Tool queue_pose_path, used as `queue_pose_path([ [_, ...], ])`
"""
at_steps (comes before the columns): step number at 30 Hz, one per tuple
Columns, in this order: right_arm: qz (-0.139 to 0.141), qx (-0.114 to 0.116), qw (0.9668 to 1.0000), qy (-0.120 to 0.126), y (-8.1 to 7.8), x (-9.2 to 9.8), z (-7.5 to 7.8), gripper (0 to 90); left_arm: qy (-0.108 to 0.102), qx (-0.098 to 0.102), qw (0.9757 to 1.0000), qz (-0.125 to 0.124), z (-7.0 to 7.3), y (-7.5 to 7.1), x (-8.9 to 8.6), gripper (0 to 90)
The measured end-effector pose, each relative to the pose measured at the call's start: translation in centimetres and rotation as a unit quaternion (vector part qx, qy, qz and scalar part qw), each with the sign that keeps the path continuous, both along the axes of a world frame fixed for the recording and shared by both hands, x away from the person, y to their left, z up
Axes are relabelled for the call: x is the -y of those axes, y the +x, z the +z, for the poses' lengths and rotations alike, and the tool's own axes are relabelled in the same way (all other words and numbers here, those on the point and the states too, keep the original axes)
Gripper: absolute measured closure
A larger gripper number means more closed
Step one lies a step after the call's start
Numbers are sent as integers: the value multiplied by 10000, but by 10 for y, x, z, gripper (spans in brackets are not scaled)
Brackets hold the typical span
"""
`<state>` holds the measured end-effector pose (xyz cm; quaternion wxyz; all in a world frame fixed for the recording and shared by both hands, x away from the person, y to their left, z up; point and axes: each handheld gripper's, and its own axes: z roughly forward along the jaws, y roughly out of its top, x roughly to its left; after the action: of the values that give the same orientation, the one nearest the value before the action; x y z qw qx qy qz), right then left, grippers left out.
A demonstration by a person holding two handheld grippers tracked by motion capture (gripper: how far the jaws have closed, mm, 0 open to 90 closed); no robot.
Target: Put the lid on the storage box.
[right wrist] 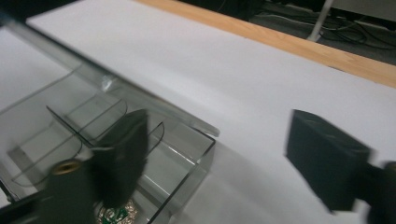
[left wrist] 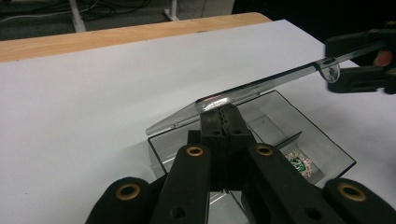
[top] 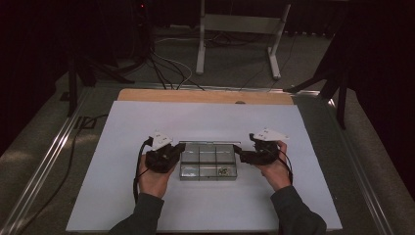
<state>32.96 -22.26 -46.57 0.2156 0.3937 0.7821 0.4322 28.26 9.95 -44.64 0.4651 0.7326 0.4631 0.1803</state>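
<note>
At mid-table, on the white sheet (top: 205,122), a clear box (top: 209,161) is sitting with its dividers showing and small green-and-silver bits (left wrist: 299,163) lying in one near compartment. The left gripper (left wrist: 223,115) is clenching the near edge of the clear lid (left wrist: 252,88), jaws pressed tight together on it, holding it tilted above the box. In the left gripper view the right gripper (left wrist: 362,60) is appearing at the lid's far end, its jaws lying above and below the lid's small round tab; I cannot tell whether they are pinching it. In its own view those jaws are standing wide apart, blurred. Likely the lid is being held at both ends so it stays level and clear of the walls while being opened or closed; which one, the pictures are not telling.

The sheet is covering a wooden board (top: 205,96) whose far edge is peeking out. Beyond, on a grey floor, metal table legs (top: 200,44) and cables (top: 166,68) are standing in a dark room.
</note>
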Motion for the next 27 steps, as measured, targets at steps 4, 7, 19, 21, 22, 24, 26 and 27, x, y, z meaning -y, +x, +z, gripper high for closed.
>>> queue_pose_path([
  [4, -110, -40, 9998, 171, -4, 11, 2, 33, -13, -23, 10000, -19, -2, -1, 1, 900],
  [7, -168, -50, 9994, 300, -8, 19, 4, 9, -9, -32, 10000, -45, -3, -2, 2, 900],
  [19, -378, 485, 9962, 619, -36, 43, 13, 0, -22, -134, 9999, -99, -12, -8, 2, 900],
  [21, -406, 558, 9951, 708, -41, 47, 13, 0, -33, -175, 9998, -111, -14, -10, 3, 900],
  [22, -419, 570, 9948, 737, -43, 48, 13, 0, -36, -190, 9998, -111, -15, -10, 3, 900],
  [24, -403, 556, 9946, 780, -46, 51, 12, 0, -48, -214, 9997, -119, -17, -11, 3, 900],
  [26, -410, 579, 9945, 766, -49, 53, 11, 0, -64, -225, 9997, -116, -18, -11, 3, 900],
  [27, -410, 579, 9947, 750, -50, 53, 10, 0, -68, -233, 9996, -118, -18, -11, 3, 900],
])
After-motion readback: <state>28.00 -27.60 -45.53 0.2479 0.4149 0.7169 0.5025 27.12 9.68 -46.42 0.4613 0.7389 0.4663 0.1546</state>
